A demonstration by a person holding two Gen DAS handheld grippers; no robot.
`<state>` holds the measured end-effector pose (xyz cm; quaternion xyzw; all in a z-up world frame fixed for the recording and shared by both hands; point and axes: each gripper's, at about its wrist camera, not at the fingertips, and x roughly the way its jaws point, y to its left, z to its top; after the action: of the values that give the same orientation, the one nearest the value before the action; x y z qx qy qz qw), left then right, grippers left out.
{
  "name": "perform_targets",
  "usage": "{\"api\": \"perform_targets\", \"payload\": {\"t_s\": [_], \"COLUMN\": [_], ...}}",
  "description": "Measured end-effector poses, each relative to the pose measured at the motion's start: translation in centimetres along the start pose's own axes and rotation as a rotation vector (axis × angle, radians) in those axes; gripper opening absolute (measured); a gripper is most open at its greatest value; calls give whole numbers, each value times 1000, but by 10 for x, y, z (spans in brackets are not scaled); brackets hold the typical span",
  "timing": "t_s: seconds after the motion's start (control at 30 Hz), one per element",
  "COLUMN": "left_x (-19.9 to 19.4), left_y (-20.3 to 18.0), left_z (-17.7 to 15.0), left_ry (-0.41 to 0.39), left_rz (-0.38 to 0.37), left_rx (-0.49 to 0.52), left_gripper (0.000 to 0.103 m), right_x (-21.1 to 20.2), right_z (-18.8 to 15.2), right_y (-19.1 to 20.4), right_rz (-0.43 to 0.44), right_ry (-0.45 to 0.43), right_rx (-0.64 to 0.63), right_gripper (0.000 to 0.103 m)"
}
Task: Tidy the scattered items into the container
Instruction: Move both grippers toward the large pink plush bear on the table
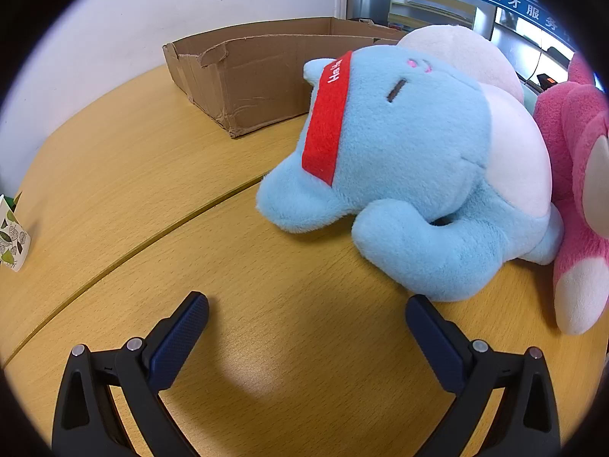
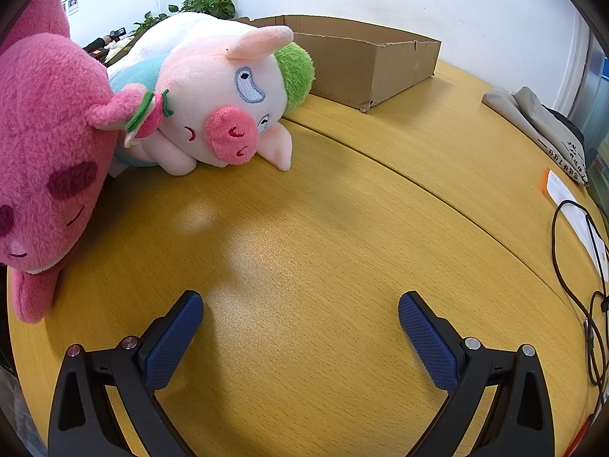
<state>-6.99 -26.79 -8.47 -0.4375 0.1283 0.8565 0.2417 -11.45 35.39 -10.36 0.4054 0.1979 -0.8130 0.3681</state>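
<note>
A light blue plush with a red headband [image 1: 411, 167] lies on its side on the wooden table, just beyond my left gripper [image 1: 306, 304], which is open and empty. A pink plush [image 1: 574, 190] lies to its right and also shows in the right wrist view [image 2: 49, 144]. A pale pink pig plush with a green ear [image 2: 224, 106] lies beside it. My right gripper [image 2: 300, 304] is open and empty over bare table. An open cardboard box [image 1: 262, 72] stands at the back; it also shows in the right wrist view [image 2: 365, 61].
A leaf-patterned carton [image 1: 13, 236] stands at the left table edge. Folded grey cloth [image 2: 540, 122], papers [image 2: 571, 205] and a black cable [image 2: 578, 274] lie at the right edge. A seam [image 2: 418, 186] runs across the table.
</note>
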Motion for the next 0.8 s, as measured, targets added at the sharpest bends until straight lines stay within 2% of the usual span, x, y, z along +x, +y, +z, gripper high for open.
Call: {"api": "perform_targets", "payload": {"t_s": [0.17,0.47,0.53,0.67,0.8], "left_x": [-2,-6,-9,-17,-30], "left_y": [1,2,0,-8,-22], "left_z": [1,4,3,-3,-13], "left_ry": [0,0,0,0,-3], "left_rz": [0,9,34,141,188], "left_rx": [0,-10,-44,-187,-258], "left_gripper": [103,103,103,103,103], "right_x": [0,-15,-18,-25,-29], "right_z": [-1,-18,-22,-31,-36], "right_y": [1,28,32,37,40], "right_rz": [-10,-174,-202,-251,-289], "right_ry": [0,5,6,6,7], "right_rx": [16,227,266,336,392], "right_gripper": [103,103,103,103,103]}}
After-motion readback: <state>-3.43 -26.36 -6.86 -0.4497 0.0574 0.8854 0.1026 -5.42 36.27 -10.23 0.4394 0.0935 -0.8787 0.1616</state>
